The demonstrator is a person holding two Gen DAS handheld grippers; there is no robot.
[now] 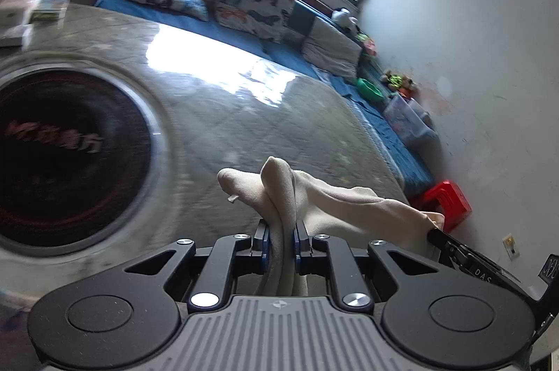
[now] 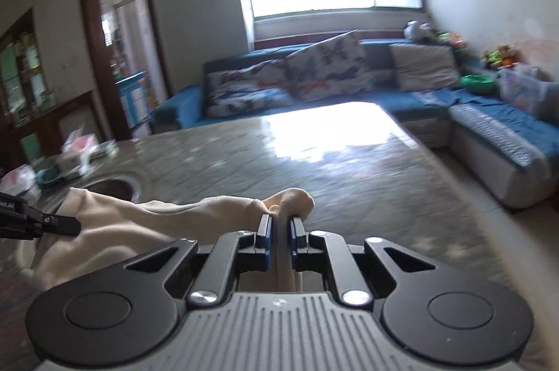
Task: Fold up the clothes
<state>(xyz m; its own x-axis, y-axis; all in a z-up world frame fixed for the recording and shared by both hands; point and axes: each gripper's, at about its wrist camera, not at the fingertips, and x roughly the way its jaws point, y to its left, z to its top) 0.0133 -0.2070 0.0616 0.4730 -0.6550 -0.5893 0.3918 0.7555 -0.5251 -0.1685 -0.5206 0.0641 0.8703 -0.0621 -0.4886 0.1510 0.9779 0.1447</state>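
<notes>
Both grippers hold the same cream garment (image 1: pixel 335 199), lifted off the table (image 1: pixel 244 126). Left gripper (image 1: pixel 282 240) has its jaws pressed together on a bunched fold of the cream cloth, which pokes out past the fingertips in two rounded lumps. Right gripper (image 2: pixel 279 231) is likewise pinched tight on a thin edge of the garment, a small knot of fabric showing just beyond its tips. Each wrist view catches the other gripper's black tip at the frame edge, biting the far end of the cloth, so the fabric spans between the two with some slack and wrinkles. The garment type is unclear, soft knit, maybe a top or leggings. Both views are blurred, so the hands look to be in motion. The table is grey and patterned with a round dark inset (image 1: pixel 63 154) on its left part, window glare in the middle, and a blue sofa (image 2: pixel 489 112) behind. Judgement: the step in hand is lifting and spreading the piece before laying it flat. To do it well, keep both pinches firm, draw the hands apart until the span goes taut and the wrinkles drop out, keep them level with each other, then lower onto the open patterned part, away from the inset and the clutter (image 2: pixel 73 154) at the left edge. Risk: the bunched grip on the left may leave a twisted corner once it is laid down.
</notes>
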